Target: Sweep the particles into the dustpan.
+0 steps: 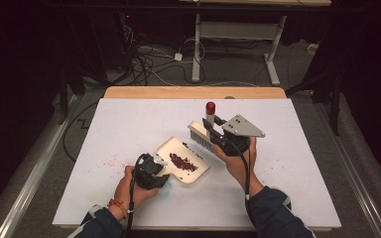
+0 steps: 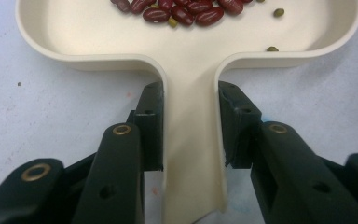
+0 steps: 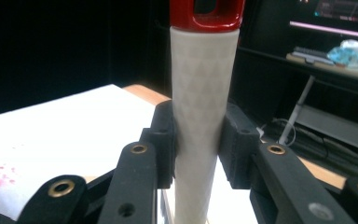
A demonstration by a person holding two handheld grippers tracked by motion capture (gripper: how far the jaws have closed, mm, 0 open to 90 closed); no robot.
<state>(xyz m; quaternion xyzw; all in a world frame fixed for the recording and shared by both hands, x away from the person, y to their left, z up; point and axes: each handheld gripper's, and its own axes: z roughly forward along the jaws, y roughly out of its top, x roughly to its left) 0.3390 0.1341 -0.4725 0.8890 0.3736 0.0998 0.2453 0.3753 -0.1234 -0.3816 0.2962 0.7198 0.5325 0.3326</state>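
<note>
Left claw (image 1: 155, 167) near tabletop's front edge, jaws closed tight on cream dustpan (image 1: 183, 159) handle, pads (image 2: 150, 126) pressing both sides. Dustpan flat on white tabletop (image 1: 287, 163), red beans (image 1: 182, 162) piled in tray, few green ones among them.

Right claw (image 1: 217, 133) just right and farther, jaws clamped on brush (image 1: 203, 131) handle; white handle upright, red cap on top, bristle head at dustpan's far rim.

Reddish specks (image 1: 110, 161) left of dustpan. Wide bare tabletop left, right and far; wooden edge (image 1: 193, 92) at far side.
</note>
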